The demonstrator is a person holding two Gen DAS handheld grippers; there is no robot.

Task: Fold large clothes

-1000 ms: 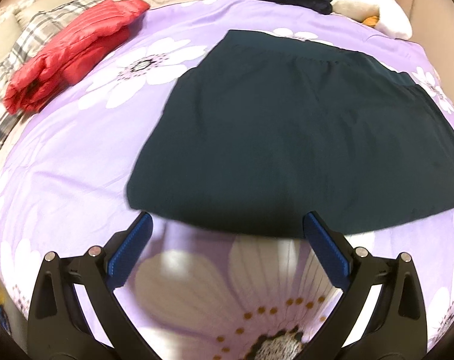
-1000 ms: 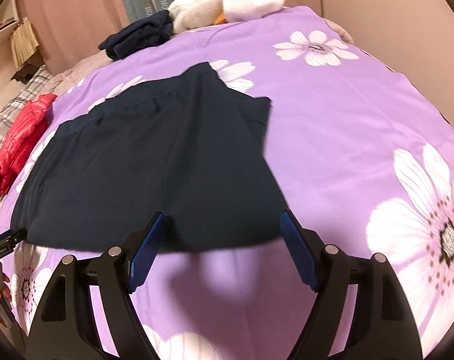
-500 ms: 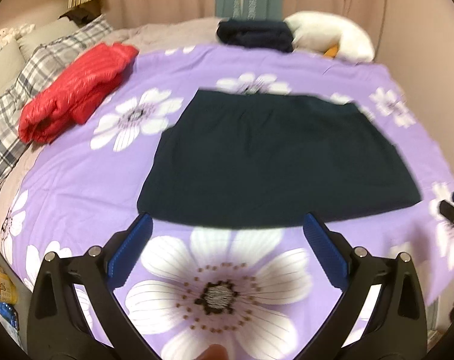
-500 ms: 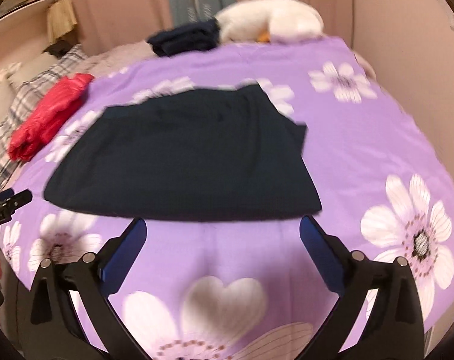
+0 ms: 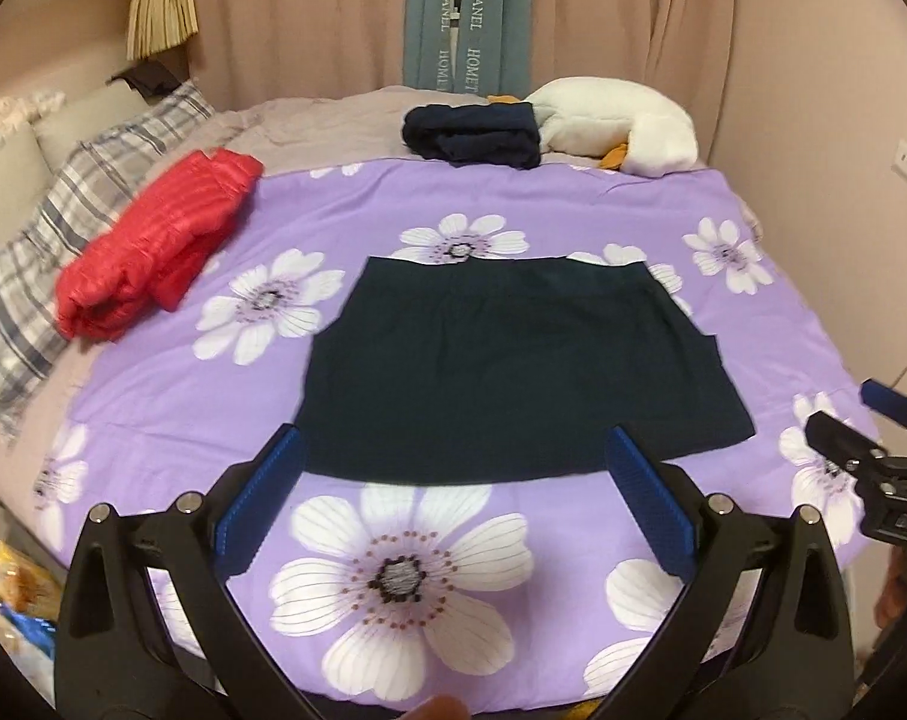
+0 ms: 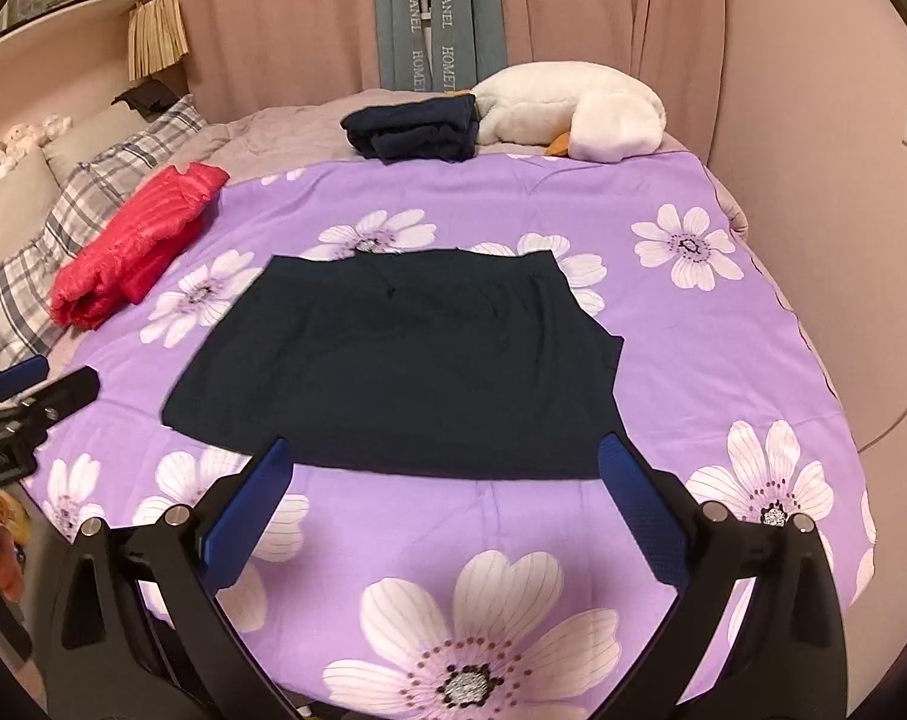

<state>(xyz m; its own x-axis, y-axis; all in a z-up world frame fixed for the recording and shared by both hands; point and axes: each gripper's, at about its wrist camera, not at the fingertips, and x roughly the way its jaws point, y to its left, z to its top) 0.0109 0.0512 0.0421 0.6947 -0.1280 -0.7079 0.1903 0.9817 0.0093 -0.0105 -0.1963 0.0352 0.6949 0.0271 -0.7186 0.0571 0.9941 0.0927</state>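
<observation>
A dark navy garment (image 5: 507, 366) lies folded flat in a trapezoid on the purple flowered bedspread (image 5: 345, 222); it also shows in the right wrist view (image 6: 405, 360). My left gripper (image 5: 453, 504) is open and empty, held back above the bed's near edge, short of the garment's hem. My right gripper (image 6: 441, 510) is open and empty, also back from the hem. Each gripper shows in the other's view: the right gripper at the right edge (image 5: 861, 456), the left gripper at the left edge (image 6: 27, 402).
A folded red puffer jacket (image 5: 153, 252) lies at the left by a plaid pillow (image 5: 45, 252). A folded dark clothes pile (image 5: 471, 135) and a white plush goose (image 5: 621, 126) sit at the far end. Curtains and a wall stand behind.
Both grippers have pulled back and up from the garment's hem toward the bed's near edge. The garment lies still where it was laid.
</observation>
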